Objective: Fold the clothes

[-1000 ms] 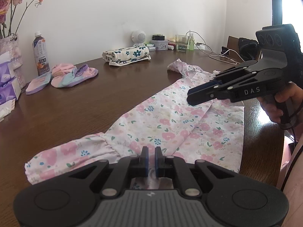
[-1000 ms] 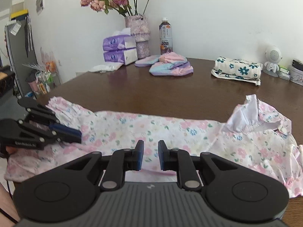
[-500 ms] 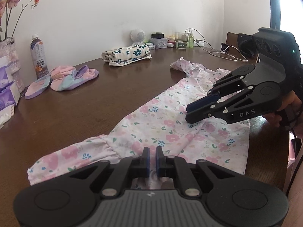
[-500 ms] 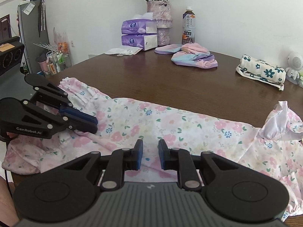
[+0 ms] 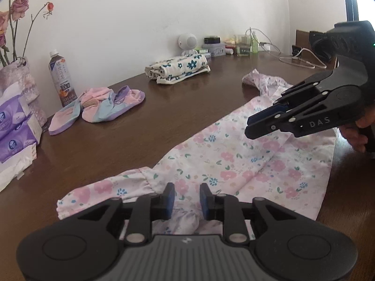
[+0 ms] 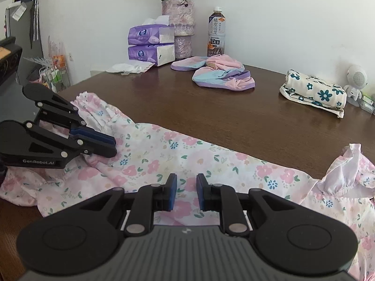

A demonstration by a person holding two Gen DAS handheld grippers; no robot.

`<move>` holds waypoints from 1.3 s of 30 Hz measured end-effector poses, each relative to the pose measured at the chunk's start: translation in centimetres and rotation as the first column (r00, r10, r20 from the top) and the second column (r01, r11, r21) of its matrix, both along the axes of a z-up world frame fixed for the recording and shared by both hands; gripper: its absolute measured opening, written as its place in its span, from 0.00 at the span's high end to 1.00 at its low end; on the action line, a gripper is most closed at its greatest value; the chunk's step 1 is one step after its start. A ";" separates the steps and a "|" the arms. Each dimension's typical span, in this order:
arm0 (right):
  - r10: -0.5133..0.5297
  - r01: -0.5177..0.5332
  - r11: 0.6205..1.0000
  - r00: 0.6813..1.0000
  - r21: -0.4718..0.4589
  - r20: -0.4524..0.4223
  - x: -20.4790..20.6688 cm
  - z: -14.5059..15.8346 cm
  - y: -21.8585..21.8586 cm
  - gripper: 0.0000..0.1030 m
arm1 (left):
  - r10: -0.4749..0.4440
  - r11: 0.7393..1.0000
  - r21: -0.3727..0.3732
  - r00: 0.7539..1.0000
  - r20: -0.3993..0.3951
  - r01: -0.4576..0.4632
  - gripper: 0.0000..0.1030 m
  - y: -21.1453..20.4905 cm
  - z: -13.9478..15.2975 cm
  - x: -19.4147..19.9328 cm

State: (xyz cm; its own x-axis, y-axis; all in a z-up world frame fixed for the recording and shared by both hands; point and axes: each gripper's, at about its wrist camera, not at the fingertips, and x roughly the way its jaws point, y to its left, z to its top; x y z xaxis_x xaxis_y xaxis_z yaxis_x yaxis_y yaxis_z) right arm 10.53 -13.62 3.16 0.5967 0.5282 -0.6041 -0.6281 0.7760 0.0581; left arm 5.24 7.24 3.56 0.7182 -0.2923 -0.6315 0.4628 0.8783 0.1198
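- While one floral dress (image 5: 236,164) lay across the table (image 5: 150,121), two grippers hovered above it.
- Left gripper (image 5: 186,197) and right gripper (image 6: 186,192) each stood slightly parted, holding nothing.
- One folded cloth (image 6: 314,93) sat behind.

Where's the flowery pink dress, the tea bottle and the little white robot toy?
flowery pink dress (image 6: 211,161), right wrist view, middle of the spread cloth
tea bottle (image 6: 216,35), right wrist view, its label
little white robot toy (image 5: 187,43), left wrist view, its round head

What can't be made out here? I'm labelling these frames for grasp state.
- Garment near hem: both views, hidden under each gripper body.
- Left gripper contact with cloth: unclear, fingers open.
- Right gripper likewise.
- Vase: cut by left view's edge.
- Clutter by wall: too small.
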 end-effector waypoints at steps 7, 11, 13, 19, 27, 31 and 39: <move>-0.054 0.055 0.996 0.998 0.074 -0.014 3.4 1.4 -0.5 0.74 | 0.029 0.999 -0.030 1.000 0.003 -0.029 0.53 -1.7 0.8 3.1; -0.063 0.067 0.995 0.997 0.074 -0.048 4.9 0.6 0.5 0.74 | 0.076 0.995 -0.059 0.997 -0.028 -0.078 0.62 -1.7 -0.1 4.9; -0.077 0.082 0.994 0.995 0.079 -0.065 5.2 0.0 0.5 0.74 | 0.107 0.990 -0.082 0.993 -0.049 -0.111 0.73 -1.1 -0.8 5.5; -0.093 0.097 0.993 0.994 0.062 -0.061 5.3 -0.8 0.5 0.74 | 0.156 0.981 -0.106 0.986 -0.050 -0.161 0.75 0.3 -1.6 5.1; -0.146 0.147 0.988 0.989 0.040 -0.039 5.5 -0.8 -1.1 0.74 | 0.164 0.977 -0.132 0.986 -0.029 -0.167 0.74 1.6 -1.8 4.2; -0.199 0.200 0.979 0.979 0.039 -0.038 5.8 -0.9 -2.8 0.74 | 0.162 0.977 -0.137 0.987 -0.021 -0.164 0.74 1.7 -1.9 4.1; -0.285 0.285 0.959 0.959 0.008 -0.003 5.6 -1.2 -4.8 0.74 | 0.177 0.970 -0.164 0.983 -0.039 -0.181 0.75 2.4 -1.6 3.9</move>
